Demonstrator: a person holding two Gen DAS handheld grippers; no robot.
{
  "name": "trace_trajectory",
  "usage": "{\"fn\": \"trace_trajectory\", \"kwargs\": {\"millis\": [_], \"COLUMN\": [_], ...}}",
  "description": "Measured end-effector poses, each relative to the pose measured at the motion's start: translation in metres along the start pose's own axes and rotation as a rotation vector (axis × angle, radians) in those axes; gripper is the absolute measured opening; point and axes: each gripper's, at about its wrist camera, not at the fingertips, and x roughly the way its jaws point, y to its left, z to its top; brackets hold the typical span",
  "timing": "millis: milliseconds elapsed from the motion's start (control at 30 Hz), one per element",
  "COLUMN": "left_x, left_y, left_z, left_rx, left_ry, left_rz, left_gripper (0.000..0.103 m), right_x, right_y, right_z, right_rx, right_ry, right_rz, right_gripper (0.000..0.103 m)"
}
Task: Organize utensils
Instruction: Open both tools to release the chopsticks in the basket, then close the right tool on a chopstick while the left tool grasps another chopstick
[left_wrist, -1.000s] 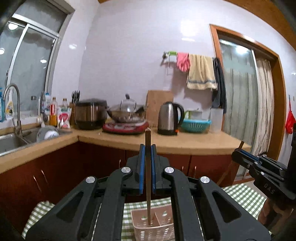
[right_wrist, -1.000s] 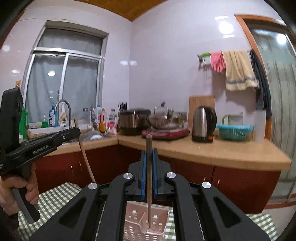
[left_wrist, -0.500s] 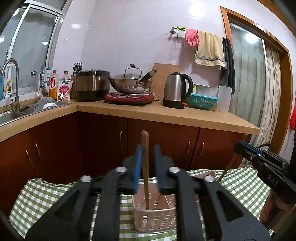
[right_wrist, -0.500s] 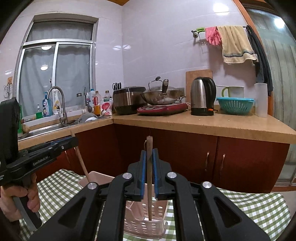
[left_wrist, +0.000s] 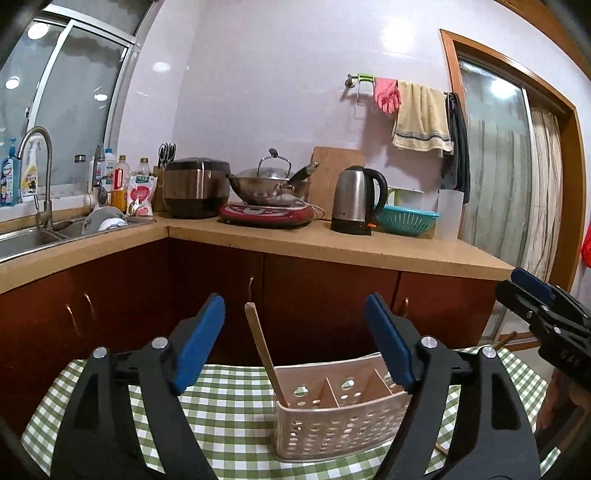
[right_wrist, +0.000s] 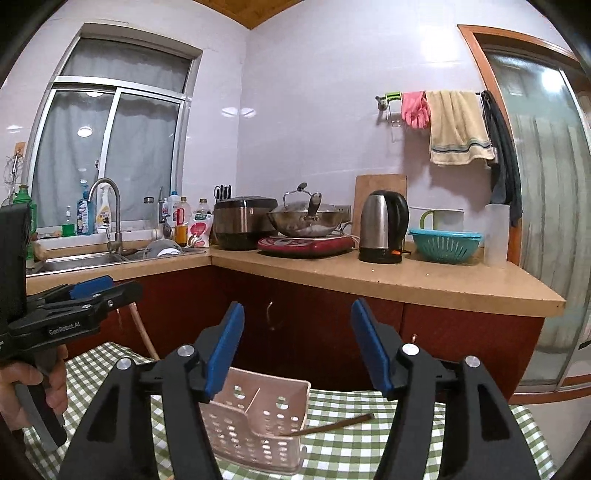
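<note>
A pink perforated utensil basket stands on the green checked tablecloth. My left gripper hovers just above it, jaws opening. A light wooden stick stands between them untouched, its foot in the basket's left compartment and its top leaning left. My right gripper is opening too, with nothing between its pads. Below it, a dark chopstick lies tipped over the basket's right rim. Each view shows the other gripper at its edge: the right gripper and the left gripper, which a hand holds.
Red-brown cabinets rise close behind the table under a wooden counter. On it are a kettle, a wok on a red hob, a rice cooker and a teal colander. A sink lies left.
Both grippers were shut on upright sticks and have let go. The light stick now leans in the basket, the dark one has fallen over its rim. The left gripper sank slightly.
</note>
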Motion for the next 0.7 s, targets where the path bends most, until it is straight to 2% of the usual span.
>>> {"fn": "trace_trajectory", "kwargs": {"millis": [200, 367, 700], "left_x": [-0.042, -0.076, -0.135], "left_y": [-0.002, -0.001, 0.009], "left_z": [-0.013, -0.049, -0.124], "left_rx": [0.003, -0.033, -0.064], "left_ry": [-0.005, 0.072, 0.179], "left_rz": [0.006, -0.001, 0.051], "left_gripper": [0.078, 0.078, 0.077], "right_x": [-0.042, -0.08, -0.142], "right_y": [0.004, 0.012, 0.026], "right_z": [-0.012, -0.041, -0.134], "right_rx": [-0.009, -0.031, -0.026], "right_ry": [0.01, 0.047, 0.211], "right_rz": [-0.001, -0.007, 0.043], "right_gripper": [0.06, 0.06, 0.052]}}
